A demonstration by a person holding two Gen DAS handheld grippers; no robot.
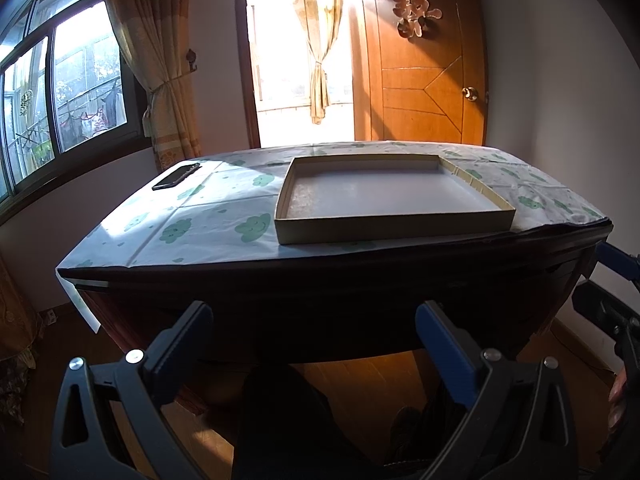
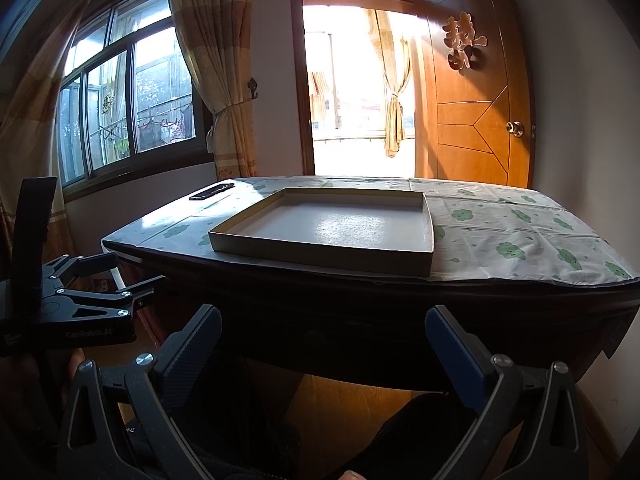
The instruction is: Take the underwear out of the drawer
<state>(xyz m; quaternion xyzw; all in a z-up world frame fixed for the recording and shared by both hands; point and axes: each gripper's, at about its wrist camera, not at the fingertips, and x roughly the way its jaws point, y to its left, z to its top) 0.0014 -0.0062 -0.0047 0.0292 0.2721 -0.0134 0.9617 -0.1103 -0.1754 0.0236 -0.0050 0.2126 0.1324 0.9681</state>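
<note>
Both hand-held grippers, left [image 1: 314, 316] and right [image 2: 322, 320], gape wide and empty, aimed at twelve o'clock toward the table [image 2: 360, 312] front, probably seeking its drawer.

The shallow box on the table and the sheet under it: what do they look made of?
The shallow box looks like cardboard: thin tan walls, matte, with a pale, slightly glossy floor. The sheet looks like thin plastic film rather than cloth: it keeps sharp fold creases, shines under window light, and carries a green cloud print.

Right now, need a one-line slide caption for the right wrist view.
Open right gripper faces a dark table carrying an empty shallow box and a phone.
</note>
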